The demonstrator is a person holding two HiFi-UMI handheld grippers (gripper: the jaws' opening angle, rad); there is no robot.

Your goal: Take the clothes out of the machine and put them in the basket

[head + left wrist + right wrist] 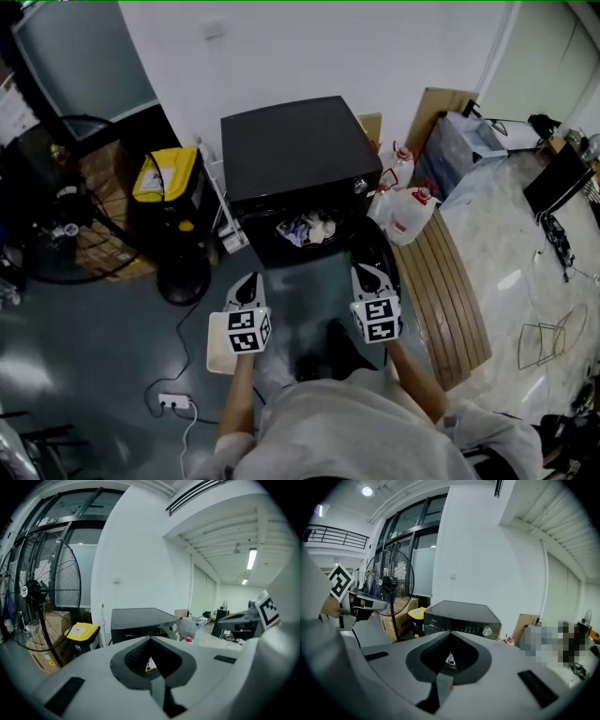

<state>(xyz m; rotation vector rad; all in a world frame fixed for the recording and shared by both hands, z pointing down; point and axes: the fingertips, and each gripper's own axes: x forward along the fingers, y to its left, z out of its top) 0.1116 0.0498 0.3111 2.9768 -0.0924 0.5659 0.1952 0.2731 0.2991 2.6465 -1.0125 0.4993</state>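
Clothes (307,230): bundled in the open front of the black washing machine (291,145), frame centre.
Left gripper (248,281): lower centre, jaws pressed together, empty.
Right gripper (367,274): just right of it, jaws likewise together, empty.

Clothes (307,230) in the machine (291,150) show only as a small jumble; single garments cannot be told. In both gripper views most of the machine's front is hidden. The fan (56,202) is cut off at the head view's left edge, the person (366,431) at its bottom.
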